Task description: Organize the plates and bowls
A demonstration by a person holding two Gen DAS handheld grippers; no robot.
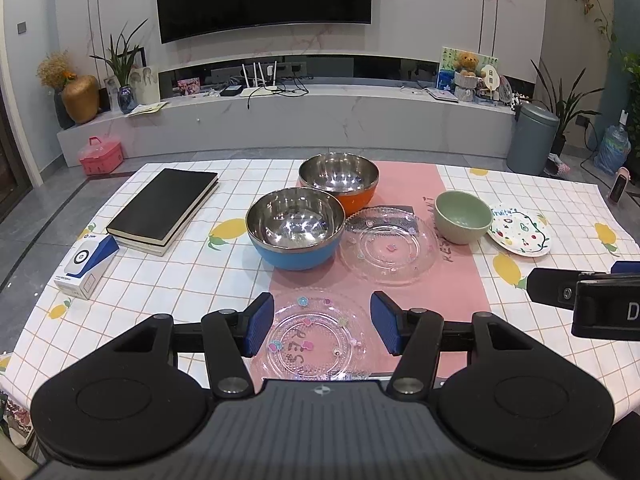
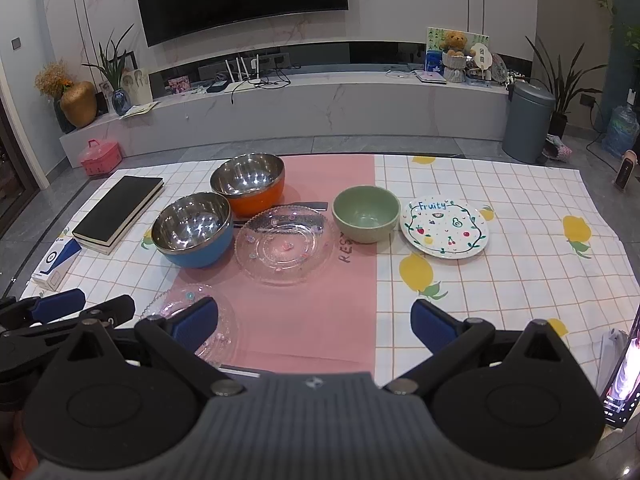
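My left gripper point(image 1: 323, 328) stands open just above a small clear glass plate point(image 1: 316, 340) at the near end of the pink runner point(image 1: 460, 292), its blue pads on either side and apart from the plate. Beyond lie a blue steel bowl point(image 1: 296, 232), an orange steel bowl point(image 1: 340, 184), a larger glass plate point(image 1: 390, 244), a green bowl point(image 1: 463, 216) and a white fruit-print plate point(image 1: 520, 230). My right gripper point(image 2: 315, 326) hangs open over the runner, empty, to the right of the small glass plate point(image 2: 226, 334).
A black book point(image 1: 164, 204) and a white-and-blue box point(image 1: 86, 264) lie at the table's left. A dark flat object point(image 2: 308, 205) sticks out from under the larger glass plate. A lit phone point(image 2: 624, 380) stands at the near right edge.
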